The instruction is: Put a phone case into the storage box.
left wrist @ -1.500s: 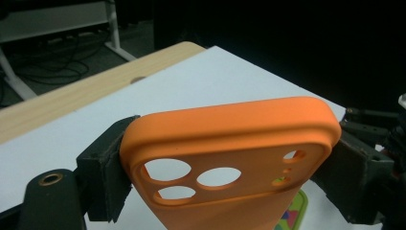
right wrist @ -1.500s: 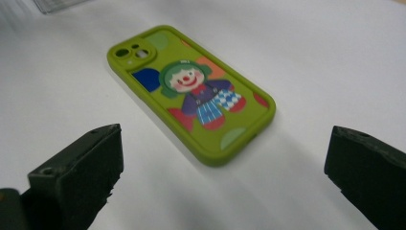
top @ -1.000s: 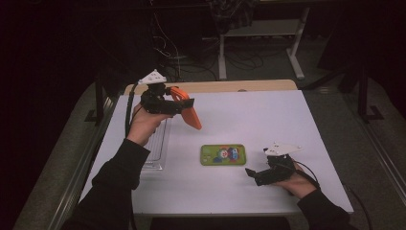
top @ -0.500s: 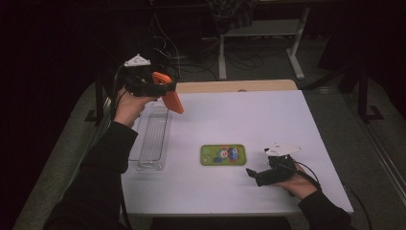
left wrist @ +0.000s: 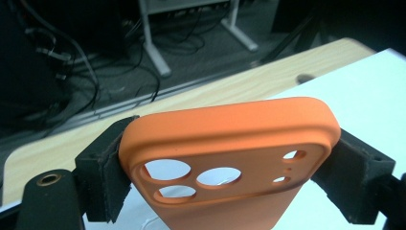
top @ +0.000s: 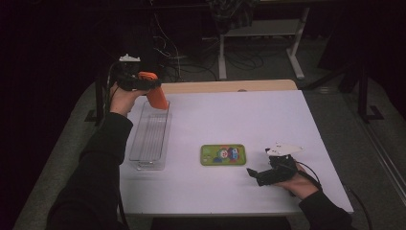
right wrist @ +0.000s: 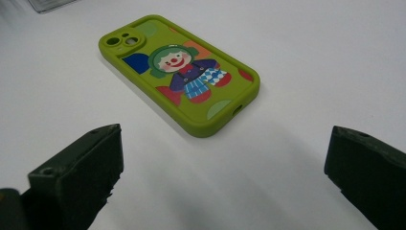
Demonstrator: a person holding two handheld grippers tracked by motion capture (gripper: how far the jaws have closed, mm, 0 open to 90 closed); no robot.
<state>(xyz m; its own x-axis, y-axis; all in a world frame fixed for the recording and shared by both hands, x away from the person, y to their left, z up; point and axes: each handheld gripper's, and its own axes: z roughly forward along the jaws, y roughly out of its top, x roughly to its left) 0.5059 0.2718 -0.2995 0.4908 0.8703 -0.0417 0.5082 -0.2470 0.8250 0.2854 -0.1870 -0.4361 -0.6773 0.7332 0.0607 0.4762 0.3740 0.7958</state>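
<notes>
High view is showing the left gripper (top: 149, 85) up in the air past the far end of a clear tray (top: 149, 139). Its fingers are squeezing an orange phone case (top: 156, 96) from both sides. The case is hanging down from the fingers, with its long side pointing down toward the far end of the tray and tilting a little.

Left gripper view is showing the orange phone case (left wrist: 230, 158) sitting tight between the two black fingers (left wrist: 103, 167), one on each long edge. The end with the round camera holes is lying close to the left finger. The long side is running away below the fingers. No words or brand can be read on it.

Right gripper view is showing a green phone case (right wrist: 179, 72) lying flat on the white counter (right wrist: 311, 57), just ahead of the fingers and between them. It is carrying a clown picture but no writing. Its camera end is pointing away from the fingers, to the far left.

The right gripper (top: 258, 176) is resting on the counter with its fingers spread wide and holding nothing.
</notes>
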